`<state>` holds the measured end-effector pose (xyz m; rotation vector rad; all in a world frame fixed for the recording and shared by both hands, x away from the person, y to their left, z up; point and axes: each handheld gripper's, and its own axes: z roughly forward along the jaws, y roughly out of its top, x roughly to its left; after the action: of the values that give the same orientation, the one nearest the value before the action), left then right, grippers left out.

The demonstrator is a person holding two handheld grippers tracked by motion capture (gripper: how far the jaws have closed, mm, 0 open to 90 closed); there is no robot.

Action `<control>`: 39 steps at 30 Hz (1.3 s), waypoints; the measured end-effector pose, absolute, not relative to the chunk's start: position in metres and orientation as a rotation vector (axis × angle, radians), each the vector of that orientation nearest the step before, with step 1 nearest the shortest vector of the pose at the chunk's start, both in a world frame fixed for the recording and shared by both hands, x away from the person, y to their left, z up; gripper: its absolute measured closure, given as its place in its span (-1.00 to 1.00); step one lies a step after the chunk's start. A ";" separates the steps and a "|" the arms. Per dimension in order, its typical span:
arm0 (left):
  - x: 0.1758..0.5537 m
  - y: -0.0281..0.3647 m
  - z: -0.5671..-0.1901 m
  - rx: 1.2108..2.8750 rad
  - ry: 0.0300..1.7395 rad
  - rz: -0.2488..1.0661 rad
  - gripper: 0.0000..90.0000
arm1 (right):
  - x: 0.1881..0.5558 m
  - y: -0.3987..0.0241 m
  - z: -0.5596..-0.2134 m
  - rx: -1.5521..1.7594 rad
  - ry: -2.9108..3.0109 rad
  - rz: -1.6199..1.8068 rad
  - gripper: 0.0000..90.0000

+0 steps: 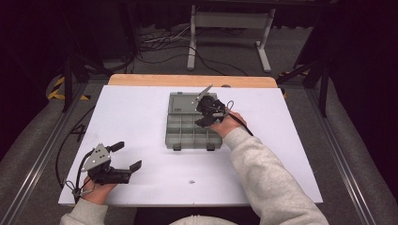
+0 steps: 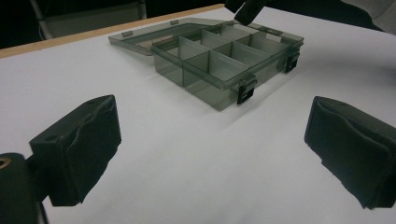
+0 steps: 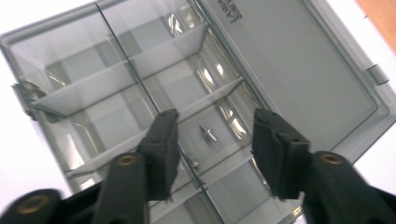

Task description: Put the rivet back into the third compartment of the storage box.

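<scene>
Here the right claw (image 1: 205,112) hangs over the grey compartment box (image 1: 180,132), which lies near the middle of the white tabletop (image 1: 141,112) with its lid (image 1: 183,101) folded flat toward twelve o'clock. In the right gripper view the claw (image 3: 212,140) points down into the box (image 3: 93,84), jaws parted and released, nothing pressed between the pads. Just past the gap, on the floor of one compartment, lies a small silver screw (image 3: 208,132), apart from both jaws; a second small metal piece (image 3: 192,163) sits by a divider close to the left-hand jaw in that view, too blurred to name. The left claw (image 1: 126,157) rests at about seven o'clock on the tabletop, well apart from the box, held by the person's left hand (image 1: 94,190). In the left gripper view its jaws stand wide and released, with bare tabletop (image 2: 196,154) between them, and the box (image 2: 224,60) sits farther off toward twelve o'clock, its two dark latches (image 2: 246,89) facing the camera. A tiny dark speck (image 1: 191,181) lies on the tabletop at about six o'clock from the box.
</scene>
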<state>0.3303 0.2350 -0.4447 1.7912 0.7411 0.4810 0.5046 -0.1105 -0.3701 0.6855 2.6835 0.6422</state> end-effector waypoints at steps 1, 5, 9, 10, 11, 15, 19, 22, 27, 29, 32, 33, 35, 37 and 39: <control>0.330 0.235 -0.445 1.789 0.743 0.478 -0.91 | 0.502 -0.110 -0.368 0.679 2.677 0.647 0.05; 0.330 0.234 -0.445 1.791 0.744 0.475 -0.91 | 0.490 -0.109 -0.356 0.646 2.662 0.686 -0.10; 0.330 0.235 -0.445 1.791 0.745 0.474 -0.91 | 0.479 -0.108 -0.347 0.627 2.660 0.722 -0.24; 0.330 0.235 -0.445 1.792 0.744 0.474 -0.91 | 0.476 -0.108 -0.344 0.627 2.659 0.730 -0.28; 0.330 0.235 -0.445 1.792 0.744 0.475 -0.91 | 0.473 -0.108 -0.342 0.622 2.657 0.736 -0.32; 0.330 0.234 -0.445 1.790 0.743 0.474 -0.91 | 0.461 -0.107 -0.335 0.593 2.657 0.759 -0.42; 0.330 0.234 -0.445 1.793 0.743 0.472 -0.91 | 0.452 -0.106 -0.330 0.570 2.663 0.771 -0.45; 0.330 0.234 -0.445 1.791 0.743 0.475 -0.91 | 0.443 -0.105 -0.326 0.543 2.676 0.780 -0.47; 0.330 0.234 -0.445 1.792 0.742 0.474 -0.91 | 0.427 -0.102 -0.323 0.492 2.703 0.776 -0.48; 0.330 0.234 -0.445 1.794 0.742 0.474 -0.91 | 0.422 -0.101 -0.323 0.473 2.707 0.782 -0.48; 0.330 0.234 -0.445 1.794 0.742 0.474 -0.91 | 0.413 -0.100 -0.323 0.447 2.719 0.789 -0.50; 0.330 0.234 -0.445 1.794 0.742 0.474 -0.91 | 0.413 -0.100 -0.323 0.447 2.719 0.789 -0.50; 0.330 0.234 -0.445 1.794 0.743 0.474 -0.91 | 0.407 -0.099 -0.325 0.431 2.730 0.785 -0.50; 0.330 0.234 -0.445 1.793 0.742 0.474 -0.91 | 0.401 -0.098 -0.327 0.409 2.743 0.782 -0.51; 0.330 0.234 -0.445 1.794 0.742 0.474 -0.91 | 0.395 -0.096 -0.330 0.390 2.751 0.780 -0.52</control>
<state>0.3304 0.2337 -0.4449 1.7943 0.7422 0.4742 0.3950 -0.0961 -0.3298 0.3903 2.7508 0.7796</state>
